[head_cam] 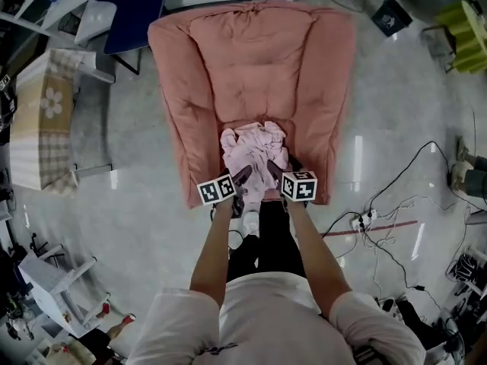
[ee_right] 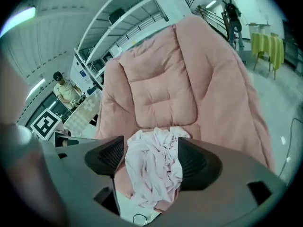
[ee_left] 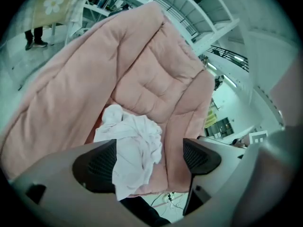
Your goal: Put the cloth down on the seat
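The white cloth [head_cam: 255,149] rests crumpled on the seat of the pink armchair [head_cam: 251,59]. My left tool [ee_left: 149,161] is therefore spread wide, gripping nothing, while my right tool [ee_right: 151,157] pinches the cloth's near folds, apparently to steady it.

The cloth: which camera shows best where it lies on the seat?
Head view: the cloth shows almost whole, bunched at the seat's front. The left gripper view hides part behind a tong; the right gripper view frames it between the tongs, its lower end hidden.
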`<action>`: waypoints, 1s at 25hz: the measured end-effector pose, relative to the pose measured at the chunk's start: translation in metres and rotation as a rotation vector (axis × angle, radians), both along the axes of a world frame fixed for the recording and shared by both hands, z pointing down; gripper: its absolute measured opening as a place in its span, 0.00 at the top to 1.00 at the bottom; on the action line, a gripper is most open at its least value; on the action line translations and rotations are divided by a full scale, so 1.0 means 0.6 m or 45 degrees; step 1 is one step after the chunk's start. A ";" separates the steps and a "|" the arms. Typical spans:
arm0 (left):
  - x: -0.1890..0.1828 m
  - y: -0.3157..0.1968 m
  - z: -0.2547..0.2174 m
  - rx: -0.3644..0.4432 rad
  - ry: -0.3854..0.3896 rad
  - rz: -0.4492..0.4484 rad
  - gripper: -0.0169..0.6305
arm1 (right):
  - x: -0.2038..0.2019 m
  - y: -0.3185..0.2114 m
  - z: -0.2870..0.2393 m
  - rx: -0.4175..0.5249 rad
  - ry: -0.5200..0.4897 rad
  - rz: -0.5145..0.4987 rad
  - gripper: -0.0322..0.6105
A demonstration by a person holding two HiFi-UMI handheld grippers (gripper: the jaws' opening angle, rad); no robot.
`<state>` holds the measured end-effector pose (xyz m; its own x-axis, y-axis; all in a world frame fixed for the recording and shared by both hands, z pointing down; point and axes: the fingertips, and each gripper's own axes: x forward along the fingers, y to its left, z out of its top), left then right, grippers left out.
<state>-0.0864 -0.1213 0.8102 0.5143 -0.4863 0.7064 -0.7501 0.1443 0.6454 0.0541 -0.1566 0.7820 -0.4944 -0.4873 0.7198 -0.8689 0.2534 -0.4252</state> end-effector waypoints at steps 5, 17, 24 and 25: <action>0.011 0.010 -0.173 0.257 -0.067 0.072 0.32 | -0.004 0.038 -0.157 0.211 0.011 0.014 0.41; -0.045 0.037 -0.547 0.908 -0.352 0.071 0.35 | -0.040 0.083 -0.529 0.814 0.056 -0.048 0.66; -0.045 0.064 -0.691 1.198 -0.486 0.072 0.64 | -0.067 0.113 -0.674 1.051 0.065 -0.080 0.77; -0.046 0.067 -0.706 1.224 -0.493 0.066 0.70 | -0.072 0.117 -0.688 1.077 0.075 -0.085 0.79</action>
